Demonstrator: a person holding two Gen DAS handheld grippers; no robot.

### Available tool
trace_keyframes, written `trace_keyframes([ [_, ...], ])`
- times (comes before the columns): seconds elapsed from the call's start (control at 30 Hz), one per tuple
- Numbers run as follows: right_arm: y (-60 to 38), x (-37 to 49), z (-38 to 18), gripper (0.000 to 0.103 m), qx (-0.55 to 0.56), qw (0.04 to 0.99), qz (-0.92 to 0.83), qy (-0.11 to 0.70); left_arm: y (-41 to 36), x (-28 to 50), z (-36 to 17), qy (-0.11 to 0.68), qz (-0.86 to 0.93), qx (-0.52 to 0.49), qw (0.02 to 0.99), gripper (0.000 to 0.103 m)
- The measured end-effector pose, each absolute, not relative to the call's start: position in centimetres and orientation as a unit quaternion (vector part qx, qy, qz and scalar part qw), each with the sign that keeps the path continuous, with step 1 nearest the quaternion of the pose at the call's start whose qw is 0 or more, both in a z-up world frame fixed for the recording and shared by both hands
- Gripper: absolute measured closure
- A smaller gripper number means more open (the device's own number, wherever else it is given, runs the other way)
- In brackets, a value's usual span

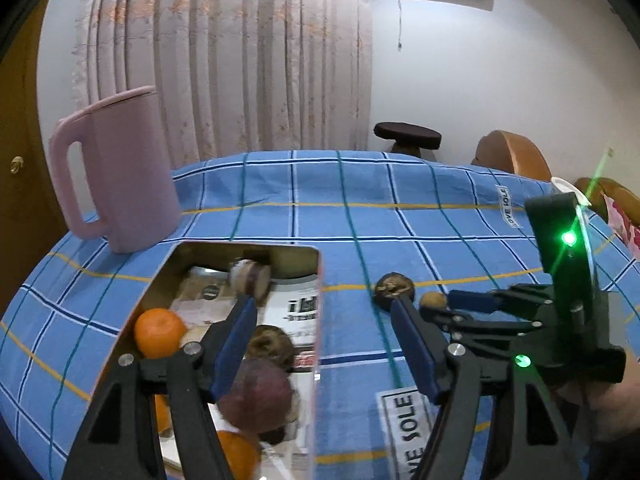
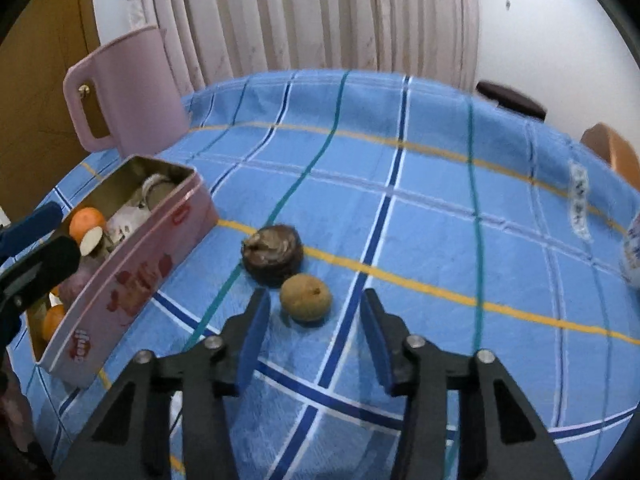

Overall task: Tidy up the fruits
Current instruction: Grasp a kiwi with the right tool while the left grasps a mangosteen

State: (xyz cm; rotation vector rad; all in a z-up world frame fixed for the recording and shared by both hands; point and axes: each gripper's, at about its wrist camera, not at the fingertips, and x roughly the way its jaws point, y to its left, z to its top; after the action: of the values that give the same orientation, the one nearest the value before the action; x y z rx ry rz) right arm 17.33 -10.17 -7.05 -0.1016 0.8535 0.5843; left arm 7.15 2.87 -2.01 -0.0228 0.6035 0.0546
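On the blue checked tablecloth (image 2: pixel 440 208) we find two loose fruits touching each other: a small tan-brown round fruit (image 2: pixel 305 298), perhaps a longan, and just beyond it to the left a darker, wrinkled brown fruit (image 2: pixel 273 254). Our right gripper (image 2: pixel 314 320) hovers at the near side of the small fruit with its blue-padded fingers (image 2: pixel 253 334) spread wide, touching nothing. In the left wrist view the same pair lies right of centre, the dark fruit (image 1: pixel 394 286) and the tan one (image 1: pixel 433 301) beside the right gripper (image 1: pixel 436 306), which comes in from the right with green lights glowing on its body.

To the left stands a long pink tin (image 2: pixel 132 276), open-topped, holding an orange citrus fruit (image 1: pixel 159 333), a second orange one (image 1: pixel 238 454) nearer us, a purple-brown round fruit (image 1: pixel 256 396), a brown wrinkled fruit (image 1: pixel 272 344) and a cut piece with a pale face (image 1: pixel 252 278) at the far end. Our left gripper (image 1: pixel 322 316) is also spread open and empty, its left finger over the tin, its right finger over the cloth.

Behind the tin a pink lidded jug (image 1: pixel 116 172) stands upright at the table's far left, before pale pleated curtains (image 1: pixel 240 52).
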Motion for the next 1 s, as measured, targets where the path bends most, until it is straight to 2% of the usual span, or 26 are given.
trace_keyframes([
  [0.03,-10.2,17.4,-7.0,0.072,-0.044,0.868,0.282,0.406,2.6,7.4,-2.0,0.301,0.023,-0.010,0.953,0.032],
  [0.33,-13.7,17.2,-6.0,0.072,-0.049,0.903,0.212,0.371,-0.6,10.0,-2.7,0.325,-0.001,0.029,0.945,0.032],
  [0.63,-17.4,17.3,-5.4,0.072,-0.018,0.918,0.180,0.354,-4.2,15.4,-5.6,0.372,-0.002,0.088,0.924,0.032],
  [0.7,-17.2,17.3,-5.4,0.072,-0.022,0.918,0.179,0.353,-4.4,16.2,-6.4,0.388,-0.009,0.084,0.918,0.042],
  [0.73,-17.1,17.2,-5.4,0.072,-0.026,0.919,0.178,0.351,-4.5,16.5,-6.6,0.395,-0.015,0.083,0.915,0.051],
  [1.0,-16.9,17.2,-5.6,0.072,-0.030,0.917,0.180,0.354,-3.8,18.4,-7.5,0.419,-0.020,0.055,0.906,0.053],
])
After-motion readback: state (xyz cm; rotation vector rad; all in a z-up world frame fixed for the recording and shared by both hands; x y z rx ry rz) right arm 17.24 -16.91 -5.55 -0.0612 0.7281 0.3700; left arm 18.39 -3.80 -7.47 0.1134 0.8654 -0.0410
